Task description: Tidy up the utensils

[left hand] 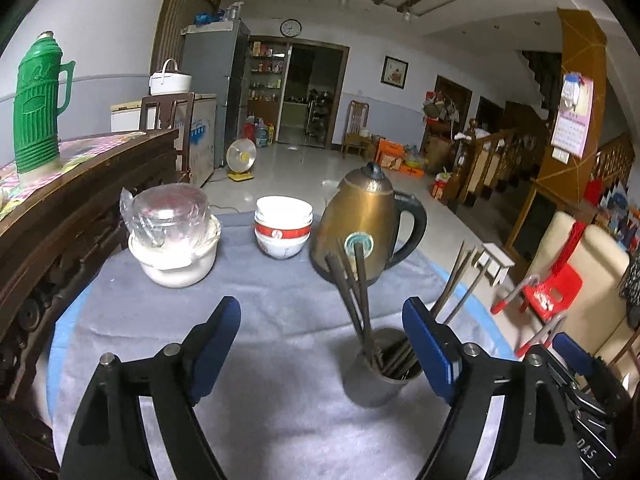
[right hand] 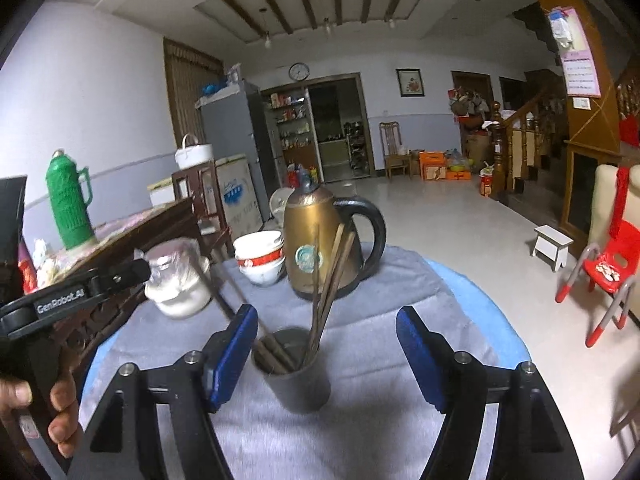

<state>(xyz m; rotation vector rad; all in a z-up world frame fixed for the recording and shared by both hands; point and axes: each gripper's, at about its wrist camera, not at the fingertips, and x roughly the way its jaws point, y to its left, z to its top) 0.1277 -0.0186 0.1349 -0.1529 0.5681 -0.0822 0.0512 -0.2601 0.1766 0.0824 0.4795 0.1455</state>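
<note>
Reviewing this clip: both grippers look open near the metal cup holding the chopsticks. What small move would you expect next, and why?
Probably a short retreat of both grippers from the cup. The left gripper and right gripper stand open with nothing between their pads, and the chopsticks already stand in the cup, splayed in two bunches. No other loose utensils show on the grey cloth, so the sorting seems done.

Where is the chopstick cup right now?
In both wrist views the chopstick cup stands on the grey cloth, just in front of the brass kettle.
</note>
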